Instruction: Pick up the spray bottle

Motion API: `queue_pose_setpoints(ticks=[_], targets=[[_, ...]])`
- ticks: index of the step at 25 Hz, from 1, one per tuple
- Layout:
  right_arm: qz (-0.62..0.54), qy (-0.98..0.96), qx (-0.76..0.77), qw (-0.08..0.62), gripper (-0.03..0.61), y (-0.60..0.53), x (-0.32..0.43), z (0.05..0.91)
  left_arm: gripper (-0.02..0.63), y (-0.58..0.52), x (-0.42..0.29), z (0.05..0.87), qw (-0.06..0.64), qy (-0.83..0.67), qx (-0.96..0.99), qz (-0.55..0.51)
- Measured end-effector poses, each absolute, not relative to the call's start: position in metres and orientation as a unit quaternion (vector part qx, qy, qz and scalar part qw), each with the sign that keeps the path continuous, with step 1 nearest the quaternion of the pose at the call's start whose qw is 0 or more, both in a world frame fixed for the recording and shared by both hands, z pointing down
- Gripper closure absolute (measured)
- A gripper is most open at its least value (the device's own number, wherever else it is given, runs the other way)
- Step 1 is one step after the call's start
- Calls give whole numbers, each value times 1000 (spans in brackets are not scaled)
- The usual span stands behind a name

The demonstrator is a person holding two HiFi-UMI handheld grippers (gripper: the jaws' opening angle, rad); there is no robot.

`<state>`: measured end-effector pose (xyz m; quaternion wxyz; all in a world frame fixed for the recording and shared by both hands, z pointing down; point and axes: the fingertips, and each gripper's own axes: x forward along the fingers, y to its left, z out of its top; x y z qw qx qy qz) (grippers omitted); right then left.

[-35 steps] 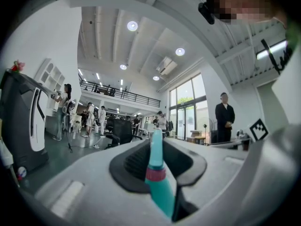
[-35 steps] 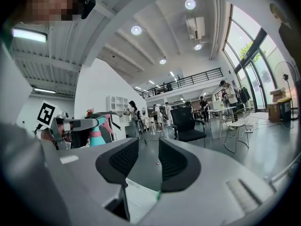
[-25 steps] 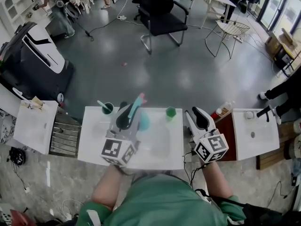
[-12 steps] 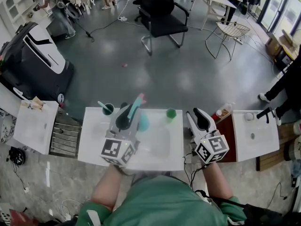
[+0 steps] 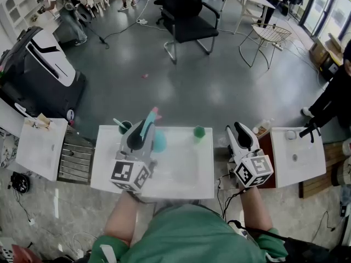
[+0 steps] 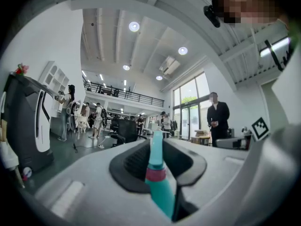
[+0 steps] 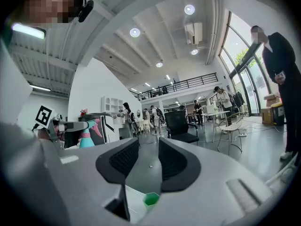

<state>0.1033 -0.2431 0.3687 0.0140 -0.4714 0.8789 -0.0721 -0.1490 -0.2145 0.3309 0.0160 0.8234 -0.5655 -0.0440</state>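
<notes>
One spray bottle (image 5: 159, 142), two hand-held grippers (image 5: 138, 133) (image 5: 240, 131), two green cups (image 5: 125, 127) (image 5: 199, 131), seemingly three white tables (image 5: 184, 171) (image 5: 39, 149) (image 5: 300, 166).

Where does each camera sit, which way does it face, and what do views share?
Head view: on the person's head, steeply down at the white table; both forearms, left tongs and right tongs show.
Left gripper view: on the left tongs, level into the hall; shut on the spray bottle.
Right gripper view: on the right tongs, level; open, empty.
All three show the spray bottle.
</notes>
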Motion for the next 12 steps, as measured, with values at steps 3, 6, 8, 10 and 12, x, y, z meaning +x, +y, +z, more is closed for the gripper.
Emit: queue_pose_setpoints(ticks=[3,6,8,10,12], targets=[[-69,878,-474,11,446,-244,106,369,532,-216,-155,330,16,-571,820,-46],[-69,878,-474,9,446,-245,107,370,534,-217,-157,330,16,-573,818,-47],[-70,877,-475,10,446,-245,109,370,534,-217,-157,331,15,-574,818,-46],[-70,876,-477,11,446,-244,113,370,534,-218,-156,331,16,-575,817,-46],[-70,875,-479,12,447,-244,117,371,534,-218,-154,332,16,-576,816,-45]])
